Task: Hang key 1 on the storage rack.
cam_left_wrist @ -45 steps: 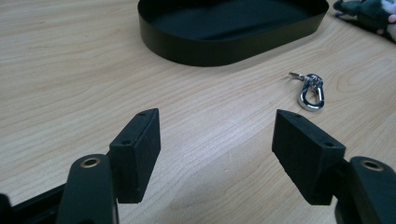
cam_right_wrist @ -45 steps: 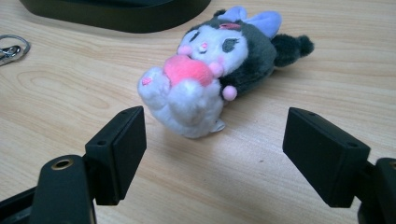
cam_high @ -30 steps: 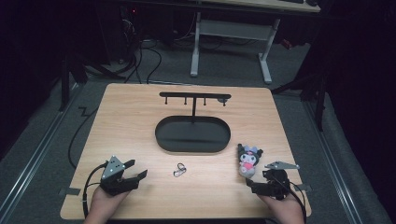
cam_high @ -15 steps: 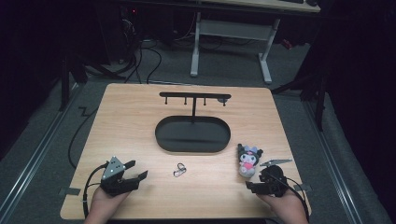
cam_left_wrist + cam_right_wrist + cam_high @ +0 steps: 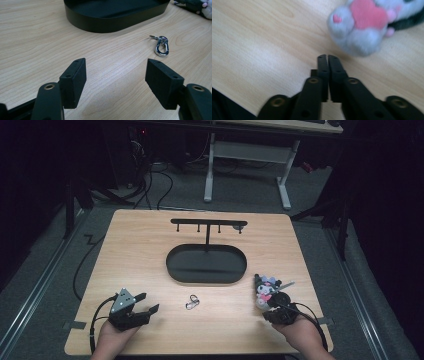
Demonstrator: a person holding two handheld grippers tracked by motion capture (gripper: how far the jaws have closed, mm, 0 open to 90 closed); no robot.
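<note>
Right now my right gripper (image 5: 327, 58) has just been closing; its fingers meet on nothing, the plush toy (image 5: 364, 27) lying on the counter (image 5: 150, 250) just beyond, at one o'clock. Left gripper (image 5: 115, 75) gapes empty. Next, I'd reopen and straddle the toy.

Your right gripper (image 5: 328, 57) has shut and crept toward the plush toy (image 5: 265, 289).

Its jaws stood apart a second ago and have just been closing; now they meet, pads together, with nothing between them. Your right hand (image 5: 300, 334) has shifted slightly up the table, bringing the tips just beside the toy's pale underside.
</note>
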